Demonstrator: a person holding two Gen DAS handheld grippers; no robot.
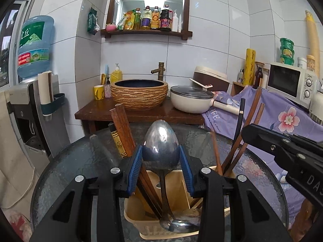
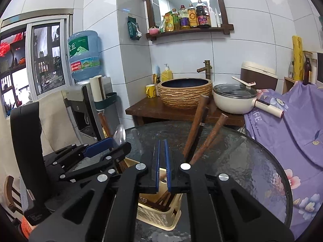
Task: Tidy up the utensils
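My left gripper [image 1: 160, 148] is shut on the bowl of a metal spoon [image 1: 160, 137], blue pads pressing both sides. The spoon stands upright, its handle reaching down into a beige utensil holder [image 1: 137, 217] on the round glass table [image 1: 80, 161]. A second spoon [image 1: 177, 225] lies low in the holder. Brown chopsticks [image 1: 121, 127] lean in the left section, and more chopsticks [image 1: 242, 137] lean on the right. In the right wrist view my right gripper [image 2: 162, 143] hovers over the holder [image 2: 157, 215], shut with nothing visibly held, beside the chopsticks [image 2: 193, 129].
Behind the table stands a wooden washstand [image 1: 97, 111] with a woven basin [image 1: 139, 93] and a white lidded pan [image 1: 191, 100]. A water dispenser [image 1: 24, 104] is at the left. A purple floral cloth [image 1: 282, 117] and a microwave [image 1: 290, 82] are at the right.
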